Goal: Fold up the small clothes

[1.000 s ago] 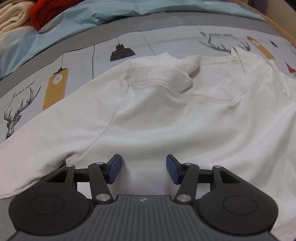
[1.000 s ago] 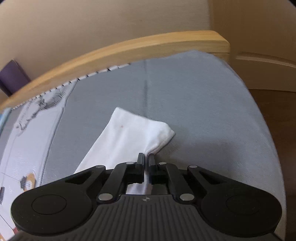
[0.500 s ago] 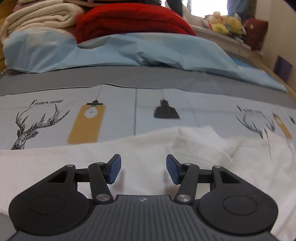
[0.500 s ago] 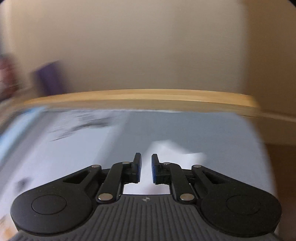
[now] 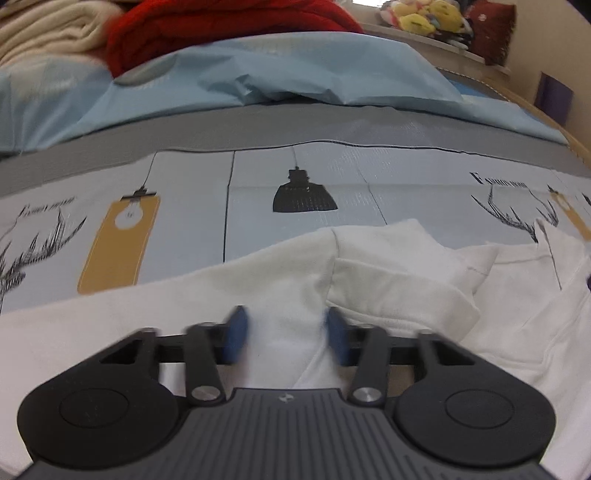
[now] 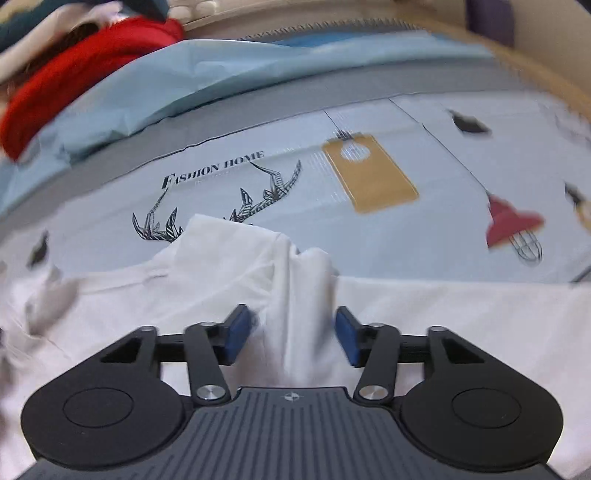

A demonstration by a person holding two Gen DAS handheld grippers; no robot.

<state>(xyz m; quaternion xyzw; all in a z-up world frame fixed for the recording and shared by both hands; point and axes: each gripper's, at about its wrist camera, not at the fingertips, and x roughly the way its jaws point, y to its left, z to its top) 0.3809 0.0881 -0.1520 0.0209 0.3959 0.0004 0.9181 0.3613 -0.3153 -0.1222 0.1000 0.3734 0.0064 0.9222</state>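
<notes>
A white long-sleeved top point(image 5: 388, 280) lies spread on a printed bedsheet point(image 5: 303, 177). In the left wrist view my left gripper point(image 5: 284, 334) is open, low over the top's shoulder area, with white cloth between the blue pads. A folded-over bit of cloth point(image 5: 399, 284) lies just right of it. In the right wrist view the top point(image 6: 229, 280) also shows, and my right gripper point(image 6: 293, 334) is open with a raised ridge of white cloth point(image 6: 306, 295) standing between its pads.
A light blue duvet point(image 5: 295, 70) lies bunched at the back of the bed. A red blanket point(image 5: 221, 26) and a cream blanket point(image 5: 48, 33) are stacked behind it. Plush toys point(image 5: 424, 14) sit on a ledge. The wooden bed frame point(image 5: 569, 136) runs at the right.
My right gripper let go of the white sleeve end, opened wide and swung from the bed's grey corner to the top's body. My left gripper stayed open and shifted over the top.
</notes>
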